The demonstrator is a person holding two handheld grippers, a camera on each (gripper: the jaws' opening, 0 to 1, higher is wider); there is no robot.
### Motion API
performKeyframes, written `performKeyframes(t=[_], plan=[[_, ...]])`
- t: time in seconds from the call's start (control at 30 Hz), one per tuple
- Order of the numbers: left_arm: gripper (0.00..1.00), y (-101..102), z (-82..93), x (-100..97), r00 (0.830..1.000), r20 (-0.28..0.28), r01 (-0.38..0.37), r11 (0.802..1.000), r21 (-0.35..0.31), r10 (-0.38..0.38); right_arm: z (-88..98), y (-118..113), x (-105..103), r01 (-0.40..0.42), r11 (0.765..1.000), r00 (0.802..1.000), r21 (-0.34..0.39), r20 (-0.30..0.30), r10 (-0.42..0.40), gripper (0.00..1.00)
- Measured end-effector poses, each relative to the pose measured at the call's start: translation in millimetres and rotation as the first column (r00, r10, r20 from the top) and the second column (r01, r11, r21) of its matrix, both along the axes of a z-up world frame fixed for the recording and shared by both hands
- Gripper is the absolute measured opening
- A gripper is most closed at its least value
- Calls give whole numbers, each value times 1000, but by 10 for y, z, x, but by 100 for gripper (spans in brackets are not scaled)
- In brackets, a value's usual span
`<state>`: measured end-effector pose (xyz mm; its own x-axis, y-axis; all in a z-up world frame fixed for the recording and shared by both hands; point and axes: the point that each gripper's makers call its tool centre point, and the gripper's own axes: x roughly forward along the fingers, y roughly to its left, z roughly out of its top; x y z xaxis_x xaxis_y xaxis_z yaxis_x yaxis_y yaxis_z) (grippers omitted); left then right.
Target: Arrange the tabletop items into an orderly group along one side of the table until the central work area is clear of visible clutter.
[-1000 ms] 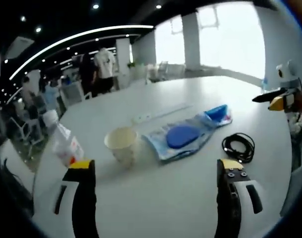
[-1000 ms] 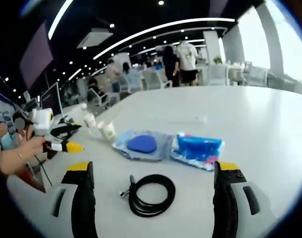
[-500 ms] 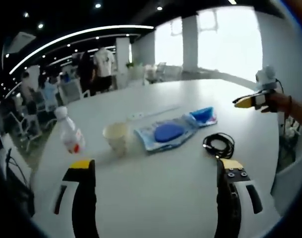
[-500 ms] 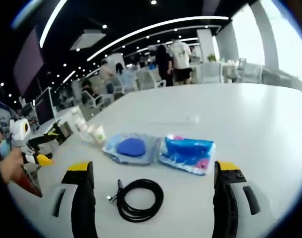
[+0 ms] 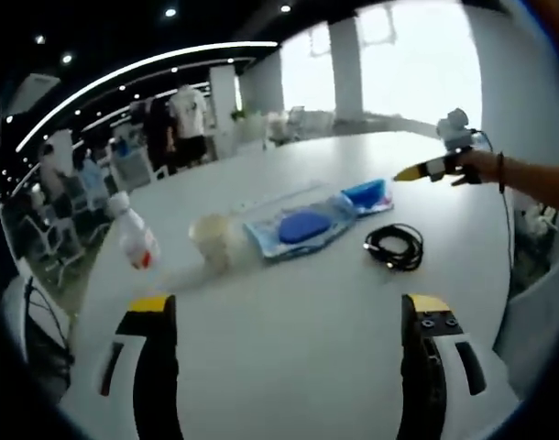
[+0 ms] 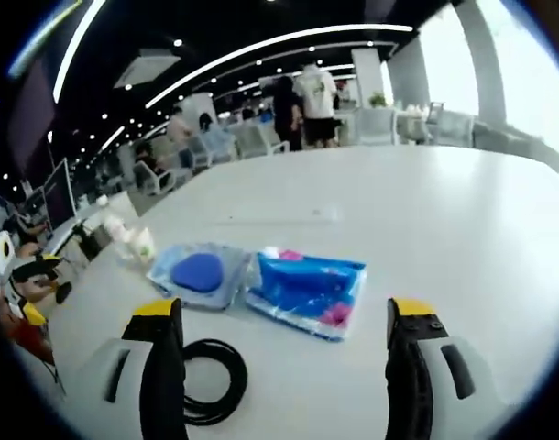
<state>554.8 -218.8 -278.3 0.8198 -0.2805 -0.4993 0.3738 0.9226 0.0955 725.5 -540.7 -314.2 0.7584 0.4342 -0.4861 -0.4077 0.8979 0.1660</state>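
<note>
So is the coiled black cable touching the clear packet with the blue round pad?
Apart. The left gripper view shows bare white table between the coiled black cable and the clear packet.

- people standing (image 5: pixel 186 119) at the back of the room, also in right gripper view (image 6: pixel 302 96)
- office chairs (image 5: pixel 133 170) past the tabletop's far edge, blurred
- bright windows (image 5: pixel 417 64) on the far wall, washed out
- white column (image 5: pixel 345 78) between the windows
- curved ceiling light strip (image 6: pixel 261 50) plus small spot lights
- monitor (image 6: pixel 60 192) on a desk at left, dark screen
- more chairs (image 6: pixel 376 128) behind the standing people
</note>
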Motion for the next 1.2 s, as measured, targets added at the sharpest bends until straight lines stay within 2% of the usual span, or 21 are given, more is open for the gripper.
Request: performKeyframes(t=[0.1, 0.17, 0.27, 0.43, 0.67, 0.83, 0.9, 0.97, 1.07, 1.2], plan=[[99, 5, -3, -8, 1000, -8, 0, 1000, 3, 0, -85, -59, 107, 20, 1000, 1000, -6, 2, -20, 85], [99, 7, 5, 0, 1000, 7, 4, 1000, 4, -4, -146, -84, 180, 21, 1000, 1000, -3, 6, -21, 81], [99, 37, -65, 7, 1000, -8, -6, 1000, -4, 6, -239, -114, 267, 39, 999, 999, 14, -10, -39, 76], [99, 126, -130, 12, 999, -17, -37, 999, -20, 37, -433, -165, 386, 39, 998, 999, -56, -14, -40, 69], [99, 202, -190, 18, 998, -32, -53, 998, -19, 52, -609, -170, 505, 54, 995, 998, -85, -18, -56, 59], [99, 283, -270, -6, 995, -64, -70, 997, 18, 71, -661, -207, 545, 81, 993, 996, -85, -18, -83, 48], [99, 311, -269, -11, 995, -60, -72, 997, 30, 74, -673, -239, 565, 99, 992, 995, -78, -21, -101, 42], [99, 342, -262, -14, 995, -58, -81, 996, 26, 82, -684, -278, 570, 125, 989, 992, -75, -26, -127, 33], [96, 358, -250, -13, 995, -51, -88, 996, 18, 89, -696, -302, 569, 113, 988, 993, -108, -15, -115, 19], [95, 430, -243, -8, 994, -45, -94, 995, 46, 96, -692, -335, 575, 138, 986, 990, -93, -22, -141, 14]])
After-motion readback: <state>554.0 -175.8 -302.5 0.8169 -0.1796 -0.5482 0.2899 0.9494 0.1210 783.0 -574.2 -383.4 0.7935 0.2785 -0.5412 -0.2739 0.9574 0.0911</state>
